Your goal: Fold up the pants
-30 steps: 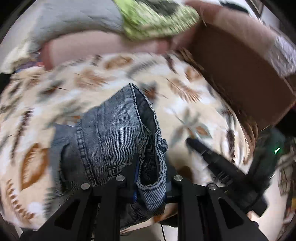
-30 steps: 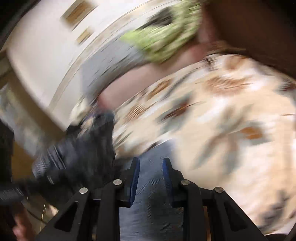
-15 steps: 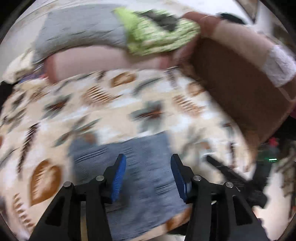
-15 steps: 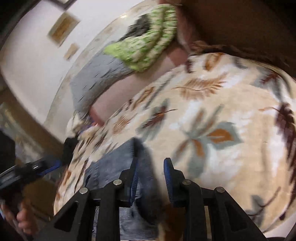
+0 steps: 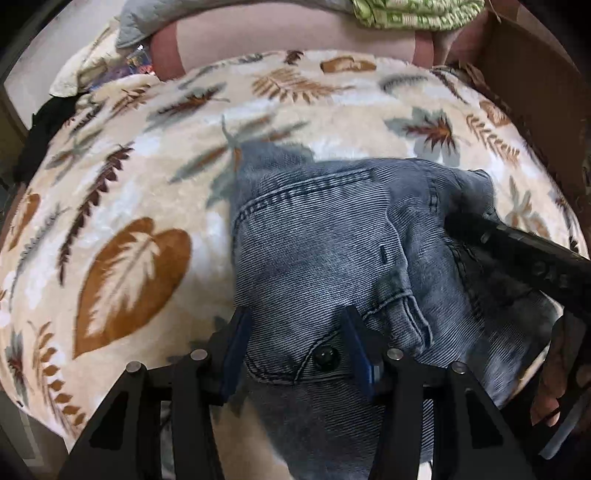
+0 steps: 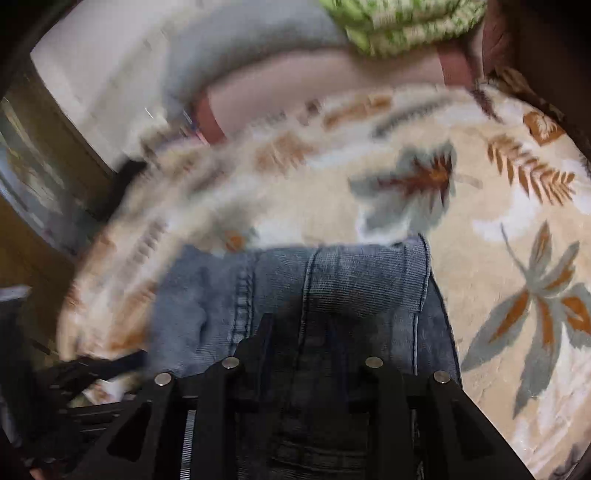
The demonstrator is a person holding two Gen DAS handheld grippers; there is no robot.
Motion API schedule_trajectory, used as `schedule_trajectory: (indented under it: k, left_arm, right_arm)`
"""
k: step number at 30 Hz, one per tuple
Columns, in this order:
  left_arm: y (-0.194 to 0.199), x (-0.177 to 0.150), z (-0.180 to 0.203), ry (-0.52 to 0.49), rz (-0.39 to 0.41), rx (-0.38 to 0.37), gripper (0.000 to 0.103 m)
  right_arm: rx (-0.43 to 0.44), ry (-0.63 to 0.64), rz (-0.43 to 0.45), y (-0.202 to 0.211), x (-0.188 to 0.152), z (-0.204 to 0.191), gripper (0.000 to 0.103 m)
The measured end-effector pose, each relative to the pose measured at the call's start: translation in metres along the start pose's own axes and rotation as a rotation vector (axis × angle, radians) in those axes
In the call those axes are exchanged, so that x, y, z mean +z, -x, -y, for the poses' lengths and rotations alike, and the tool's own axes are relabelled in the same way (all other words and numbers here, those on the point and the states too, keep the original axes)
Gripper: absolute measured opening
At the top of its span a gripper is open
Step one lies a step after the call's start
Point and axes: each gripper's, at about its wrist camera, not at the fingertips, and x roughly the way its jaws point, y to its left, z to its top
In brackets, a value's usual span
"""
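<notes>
Blue denim pants (image 5: 332, 236) lie folded in a flat bundle on a leaf-patterned blanket (image 5: 129, 206). My left gripper (image 5: 295, 332) hovers low over their near part, jaws opening. The waist button (image 5: 325, 356) shows between its blue pads, which press on nothing. The right gripper's black finger (image 5: 498, 240) reaches over the bundle's right side, with a hand (image 5: 550, 373) behind it. In the blurred right wrist view, my right gripper (image 6: 317, 332) sits low over a folded leg cuff (image 6: 369, 277), jaws opening slightly. A denim seam runs under the gap.
A pinkish bolster (image 5: 295, 40), a grey pillow (image 5: 147, 18) and a green patterned cloth (image 5: 413, 13) line the far edge of the bed. A brown headboard (image 5: 535, 92) rises at the right. Dark clothing (image 5: 44, 125) lies at the left edge.
The left gripper, earlier shut on a lifted denim waistband, has let go and opened. The pants now lie flat. Both grippers have come down closer over them.
</notes>
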Motion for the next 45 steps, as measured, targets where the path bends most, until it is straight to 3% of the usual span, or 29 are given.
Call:
schedule_trajectory:
  k: [4,7,11,15,18,22,27,33,40,43,45]
  left_arm:
    - [-0.005,0.000,-0.007,0.016,0.008,0.003,0.068]
    - [0.008,-0.002,-0.019,0.075,0.015,-0.030,0.067]
    - [0.033,-0.017,-0.018,0.039,0.069,0.009,0.067]
    - [0.037,-0.037,-0.005,-0.017,0.053,-0.023,0.067]
    - [0.016,-0.052,0.003,-0.026,0.008,-0.004,0.067]
    - [0.013,-0.056,-0.001,0.019,-0.006,-0.025,0.068]
    - [0.034,-0.052,-0.012,0.060,0.036,-0.023,0.067]
    - [0.054,-0.041,-0.040,0.145,0.107,-0.006,0.069]
    - [0.031,-0.029,-0.041,0.172,0.030,0.039,0.072]
    - [0.008,-0.033,-0.032,0.145,-0.040,0.036,0.072]
    - [-0.004,-0.038,-0.024,0.108,-0.069,0.047,0.074]
  right_arm:
    - [0.005,0.010,0.033,0.010,-0.006,0.003,0.033]
    - [0.038,-0.018,0.069,0.034,-0.013,0.009,0.033]
    - [0.067,-0.004,0.097,0.068,-0.033,0.009,0.033]
    - [0.035,0.041,0.065,0.072,-0.057,0.000,0.060]
    - [-0.023,0.062,0.019,0.058,-0.081,-0.002,0.061]
    - [-0.087,0.125,0.049,0.064,-0.096,-0.012,0.060]
    - [0.004,0.037,0.065,0.088,-0.088,0.004,0.060]
    - [0.038,-0.019,0.138,0.114,-0.077,0.020,0.060]
    - [0.020,0.016,0.077,0.090,-0.074,-0.001,0.060]
    - [-0.039,0.053,0.003,0.067,-0.083,-0.007,0.060]
    - [-0.065,0.080,0.024,0.063,-0.088,-0.010,0.060]
